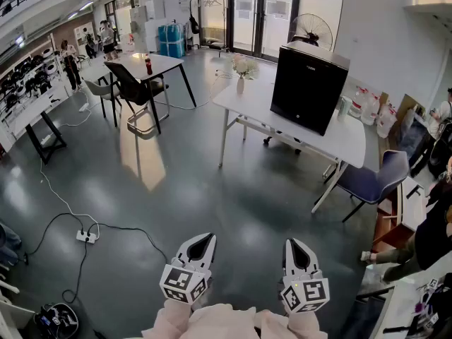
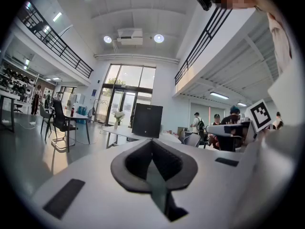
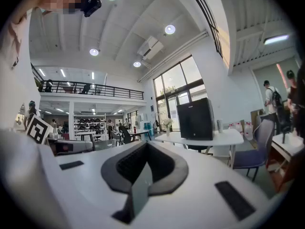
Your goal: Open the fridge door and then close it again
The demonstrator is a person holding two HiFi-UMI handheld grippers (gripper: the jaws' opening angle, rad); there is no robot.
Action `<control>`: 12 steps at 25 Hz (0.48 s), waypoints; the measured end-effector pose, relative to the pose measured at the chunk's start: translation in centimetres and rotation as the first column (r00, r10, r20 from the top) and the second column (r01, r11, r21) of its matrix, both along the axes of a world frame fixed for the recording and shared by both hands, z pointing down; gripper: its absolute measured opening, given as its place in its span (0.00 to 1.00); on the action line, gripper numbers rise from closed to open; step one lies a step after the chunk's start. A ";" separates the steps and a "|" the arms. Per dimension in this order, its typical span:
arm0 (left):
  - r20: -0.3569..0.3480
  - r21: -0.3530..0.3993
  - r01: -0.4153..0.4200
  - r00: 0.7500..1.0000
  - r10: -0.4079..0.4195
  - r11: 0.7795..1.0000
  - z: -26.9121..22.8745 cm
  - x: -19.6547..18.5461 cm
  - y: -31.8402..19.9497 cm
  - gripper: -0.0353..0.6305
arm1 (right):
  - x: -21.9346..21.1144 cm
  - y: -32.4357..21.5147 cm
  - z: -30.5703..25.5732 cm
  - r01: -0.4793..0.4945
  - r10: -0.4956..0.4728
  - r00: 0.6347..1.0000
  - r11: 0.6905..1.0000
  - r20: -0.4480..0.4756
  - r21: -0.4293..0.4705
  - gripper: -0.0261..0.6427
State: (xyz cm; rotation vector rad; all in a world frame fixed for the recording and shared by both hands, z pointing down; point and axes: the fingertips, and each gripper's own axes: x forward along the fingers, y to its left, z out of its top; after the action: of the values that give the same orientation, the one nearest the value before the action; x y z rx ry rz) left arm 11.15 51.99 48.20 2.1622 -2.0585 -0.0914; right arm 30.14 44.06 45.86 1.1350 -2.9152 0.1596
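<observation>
One black fridge stands on a white table

Head view looks steeply down from afar; both level gripper views share the distant black box-shaped fridge.

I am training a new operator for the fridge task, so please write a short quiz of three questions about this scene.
1. True or false: the fridge door is open.
2. In the head view, what stands on the table left of the fridge? A a vase of flowers; B a kettle; C a laptop.
3. Fill in: the left gripper and the right gripper are both ____ and far from the fridge.
Key: 1 false; 2 A; 3 shut.
</observation>
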 end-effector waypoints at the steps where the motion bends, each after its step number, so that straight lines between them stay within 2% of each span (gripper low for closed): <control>1: 0.003 0.000 0.000 1.000 0.000 1.000 0.0 0.0 -0.2 0.07 | -0.2 -0.2 -0.2 0.004 -0.004 1.000 1.000 0.000 0.005 0.05; 6: 0.015 -0.007 -0.005 1.000 0.005 1.000 -0.1 -0.3 -0.5 0.07 | -1.1 -0.2 -0.4 0.023 -0.023 1.000 1.000 -0.002 0.016 0.05; 12: 0.017 -0.025 -0.020 1.000 0.020 0.999 0.4 -0.2 -0.4 0.07 | -2.3 0.1 0.6 0.053 -0.053 0.999 0.998 0.004 -0.038 0.06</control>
State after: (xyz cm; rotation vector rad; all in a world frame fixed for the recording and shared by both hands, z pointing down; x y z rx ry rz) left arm 10.96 51.58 48.60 2.1760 -2.0351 -0.0448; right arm 27.88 44.13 46.44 1.0516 -2.9281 0.2150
